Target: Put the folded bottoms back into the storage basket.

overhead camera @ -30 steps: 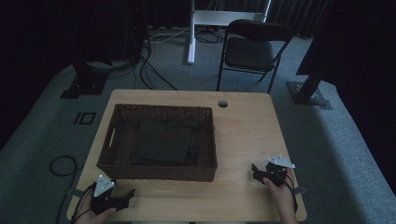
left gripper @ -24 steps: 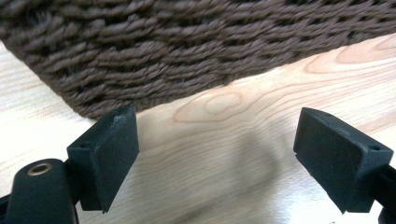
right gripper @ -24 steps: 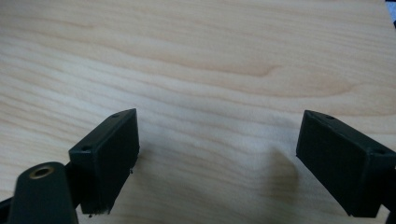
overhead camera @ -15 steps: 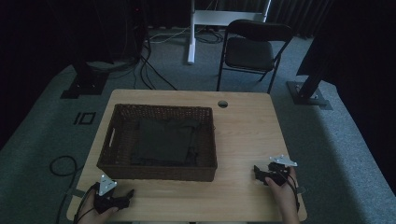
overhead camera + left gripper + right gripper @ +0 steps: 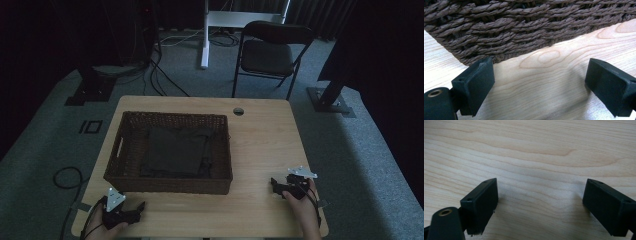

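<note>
Wood-grain table [image 5: 260, 145] sitting on grey carpet [image 5: 365, 135] in a dim room, folding chair [image 5: 270, 50] behind. Brown wicker basket [image 5: 170, 182] w/ dark cloth [image 5: 175, 150] resting centre-left. Left gripper [image 5: 137, 207] lying near basket's front wall, jaws just been opening, nothing between; right gripper [image 5: 275, 183] resting at front right, jaws apart.

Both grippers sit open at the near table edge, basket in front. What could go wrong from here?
1. The left gripper lies close to the wicker basket wall; reaching forward might snag the weave or shove the basket.
2. The dark cloth lies flat inside, hard to tell from the basket floor, so the jaws may pinch weave.
</note>
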A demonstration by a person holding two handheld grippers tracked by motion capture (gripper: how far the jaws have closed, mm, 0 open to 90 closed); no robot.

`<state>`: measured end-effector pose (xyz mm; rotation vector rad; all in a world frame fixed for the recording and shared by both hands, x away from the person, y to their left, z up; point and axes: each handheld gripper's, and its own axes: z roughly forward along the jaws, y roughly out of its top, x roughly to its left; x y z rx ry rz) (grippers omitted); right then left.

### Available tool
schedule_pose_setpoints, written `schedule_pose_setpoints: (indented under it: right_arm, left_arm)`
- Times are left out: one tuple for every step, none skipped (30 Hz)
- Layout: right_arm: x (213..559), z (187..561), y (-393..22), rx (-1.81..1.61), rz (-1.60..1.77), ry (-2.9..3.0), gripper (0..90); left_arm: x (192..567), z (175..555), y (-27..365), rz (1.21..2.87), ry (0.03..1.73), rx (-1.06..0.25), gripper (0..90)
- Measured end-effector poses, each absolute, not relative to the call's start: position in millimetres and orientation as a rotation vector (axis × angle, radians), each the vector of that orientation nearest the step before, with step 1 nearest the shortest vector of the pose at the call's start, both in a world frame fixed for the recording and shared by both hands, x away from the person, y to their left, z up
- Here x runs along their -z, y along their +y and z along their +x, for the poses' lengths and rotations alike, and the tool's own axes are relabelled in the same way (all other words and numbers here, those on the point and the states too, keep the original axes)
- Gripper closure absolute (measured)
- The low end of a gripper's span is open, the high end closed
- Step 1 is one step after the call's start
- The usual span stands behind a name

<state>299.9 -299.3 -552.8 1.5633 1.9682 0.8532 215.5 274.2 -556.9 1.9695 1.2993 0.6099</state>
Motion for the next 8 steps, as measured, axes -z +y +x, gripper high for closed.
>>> schedule_pose_setpoints:
  right_arm:
    - [552.8,299.9,-299.3,-0.853,1.564,1.968,12.6]
    - [552.8,299.9,-299.3,-0.853,1.564,1.968,12.6]
    - [552.8,299.9,-299.3,-0.853,1.563,1.968,12.6]
    - [552.8,299.9,-299.3,-0.854,1.563,1.968,12.6]
    - [552.8,299.9,-299.3,-0.854,1.563,1.968,12.6]
    - [552.8,299.9,-299.3,-0.853,1.563,1.968,12.6]
    - [552.8,299.9,-299.3,-0.854,1.563,1.968,12.6]
    - [552.8,299.9,-299.3,-0.853,1.563,1.968,12.6]
  left_arm:
    - [557.0,215.5,274.2,1.969,1.299,-0.61,9.0]
    - [557.0,215.5,274.2,1.969,1.299,-0.61,9.0]
    - [557.0,215.4,274.2,1.968,1.299,-0.61,9.0]
    - [557.0,215.4,274.2,1.968,1.299,-0.61,9.0]
    - [557.0,215.4,274.2,1.968,1.299,-0.61,9.0]
    - [557.0,215.5,274.2,1.968,1.299,-0.61,9.0]
    - [556.9,215.5,274.3,1.969,1.299,-0.61,9.0]
    - [557.0,215.5,274.2,1.967,1.3,-0.61,9.0]
